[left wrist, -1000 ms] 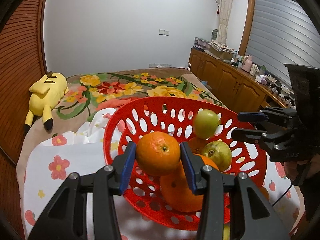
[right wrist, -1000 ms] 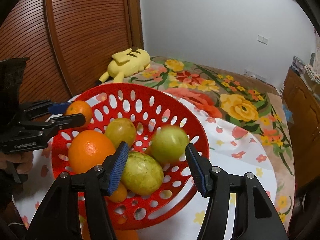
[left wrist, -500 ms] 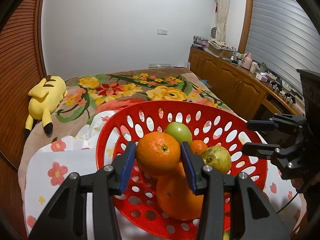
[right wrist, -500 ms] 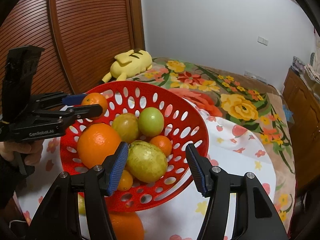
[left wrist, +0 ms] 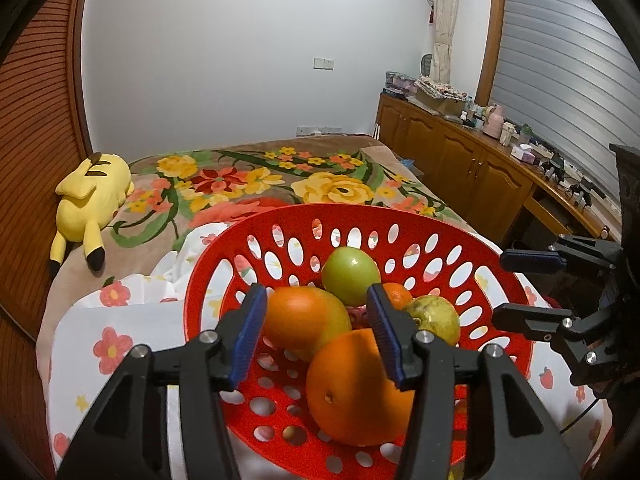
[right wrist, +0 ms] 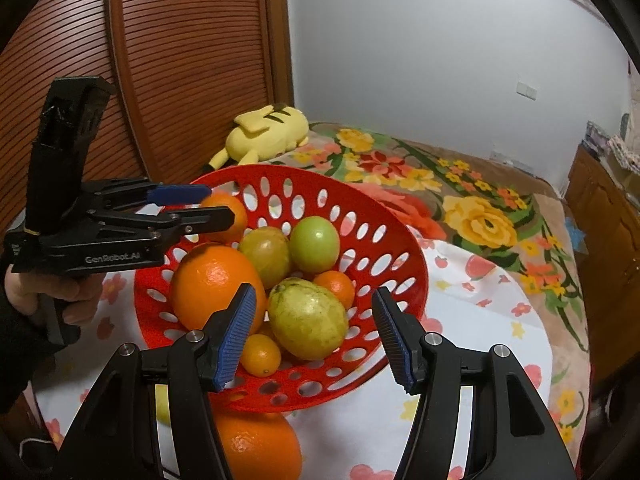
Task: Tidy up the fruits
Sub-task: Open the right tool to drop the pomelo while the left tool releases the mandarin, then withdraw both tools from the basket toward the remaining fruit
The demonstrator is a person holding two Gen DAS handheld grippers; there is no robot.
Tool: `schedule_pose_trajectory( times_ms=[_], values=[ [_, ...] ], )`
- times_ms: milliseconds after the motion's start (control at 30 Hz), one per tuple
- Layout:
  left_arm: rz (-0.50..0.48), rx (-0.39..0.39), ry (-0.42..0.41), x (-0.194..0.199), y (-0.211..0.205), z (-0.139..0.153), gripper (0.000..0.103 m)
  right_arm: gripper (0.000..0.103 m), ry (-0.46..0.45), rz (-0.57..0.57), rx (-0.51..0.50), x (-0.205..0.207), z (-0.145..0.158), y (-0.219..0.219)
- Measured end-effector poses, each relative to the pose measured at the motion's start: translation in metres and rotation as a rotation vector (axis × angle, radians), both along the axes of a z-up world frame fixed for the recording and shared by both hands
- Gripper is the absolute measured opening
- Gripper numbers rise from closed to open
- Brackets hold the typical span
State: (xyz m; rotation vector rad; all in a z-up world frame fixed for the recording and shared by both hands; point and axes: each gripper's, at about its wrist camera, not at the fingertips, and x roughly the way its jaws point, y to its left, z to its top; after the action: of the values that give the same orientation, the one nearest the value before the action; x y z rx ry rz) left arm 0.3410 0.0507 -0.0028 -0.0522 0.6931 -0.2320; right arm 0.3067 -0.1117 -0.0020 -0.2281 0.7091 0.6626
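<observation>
The left gripper (left wrist: 314, 330) hovers over the near rim of the red perforated basket (left wrist: 400, 226), and its jaws have just been opening: the small orange (left wrist: 306, 320) sits between the blue pads with a gap showing on the right side, so it looks released and dropping into the basket rather than gripped. In the right wrist view that orange (right wrist: 224, 218) shows at the basket's left edge, behind the left gripper's fingertips. It is let go there probably because the basket's middle is already filled: a large orange (right wrist: 214, 286), a green tomato-like fruit (right wrist: 315, 244), a yellow-green guava-like fruit (right wrist: 306, 318) and a few small citrus.

The right gripper (right wrist: 314, 336) stands open and empty just above the basket's near side, holding nothing. One more orange (right wrist: 256, 446) lies on the flowered cloth (right wrist: 460, 320) just in front of the basket, likely the next to be collected.
</observation>
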Motion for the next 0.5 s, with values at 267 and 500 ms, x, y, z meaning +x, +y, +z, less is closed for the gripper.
schedule_pose_trajectory(
  times_ms=[267,500],
  values=[
    [-0.011,0.007,-0.017,-0.024,-0.004,0.009,0.055,0.062,-0.012,-0.030,0.020,-0.019,0.006,-0.010],
    [-0.024,0.026,-0.039,-0.063,-0.009,0.021,0.061,0.064,-0.024,-0.072,0.039,-0.045,0.010,-0.025]
  ],
)
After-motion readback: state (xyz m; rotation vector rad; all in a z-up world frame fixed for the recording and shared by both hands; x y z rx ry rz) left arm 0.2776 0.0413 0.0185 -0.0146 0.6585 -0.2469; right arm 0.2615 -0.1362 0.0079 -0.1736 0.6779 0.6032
